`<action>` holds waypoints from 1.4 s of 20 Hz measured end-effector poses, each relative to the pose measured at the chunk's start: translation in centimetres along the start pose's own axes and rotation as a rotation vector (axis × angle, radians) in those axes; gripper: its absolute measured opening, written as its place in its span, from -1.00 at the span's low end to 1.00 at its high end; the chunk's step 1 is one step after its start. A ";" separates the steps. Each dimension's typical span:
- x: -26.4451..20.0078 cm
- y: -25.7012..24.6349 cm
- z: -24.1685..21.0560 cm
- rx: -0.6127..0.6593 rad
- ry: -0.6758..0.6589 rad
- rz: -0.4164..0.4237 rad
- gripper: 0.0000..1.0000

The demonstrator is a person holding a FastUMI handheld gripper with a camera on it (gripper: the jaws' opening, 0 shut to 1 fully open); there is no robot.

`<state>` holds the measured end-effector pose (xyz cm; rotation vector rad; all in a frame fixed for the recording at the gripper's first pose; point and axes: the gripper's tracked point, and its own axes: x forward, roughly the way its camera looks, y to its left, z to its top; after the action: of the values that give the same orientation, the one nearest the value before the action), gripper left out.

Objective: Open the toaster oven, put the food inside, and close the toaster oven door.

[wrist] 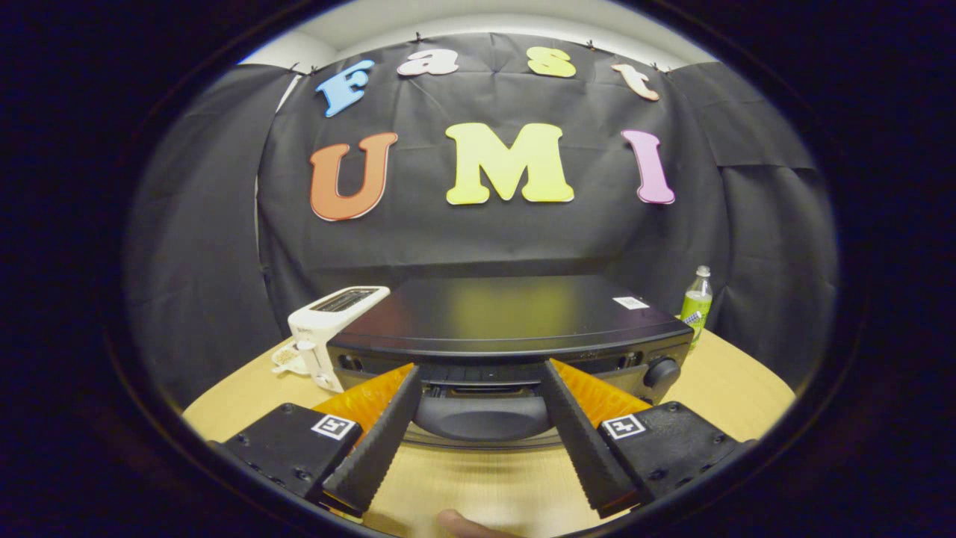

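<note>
The gripper [478, 373] is reaching with fingers spread wide, framing the oven's [508, 317] door handle [482, 417] at twelve o'clock, seemingly lining up to pull the door open.

Hand-held two-finger claw [478, 373], seen from its own camera.

Two long wedge-shaped fingers [381, 441] with ribbed, toothed inner faces, narrowing toward far tips. Spread wide apart, closed on nothing. Each mounted on a blocky black carriage [287, 448] with rounded corners and small dark screws set in its top. One square white tag with a black pattern [333, 427] on the left carriage, a matching one [624, 427] on the right. Ridged orange panels [366, 396] on the outer side of each finger, between finger and carriage. A fingertip of the person [467, 523] at the near edge, between the carriages.
</note>
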<state>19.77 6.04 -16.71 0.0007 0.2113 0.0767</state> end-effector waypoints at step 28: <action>-7.8 -1.0 -11.4 0.034 0.434 0.004 1.00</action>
<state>9.84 4.33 -26.21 0.0189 0.6463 0.0769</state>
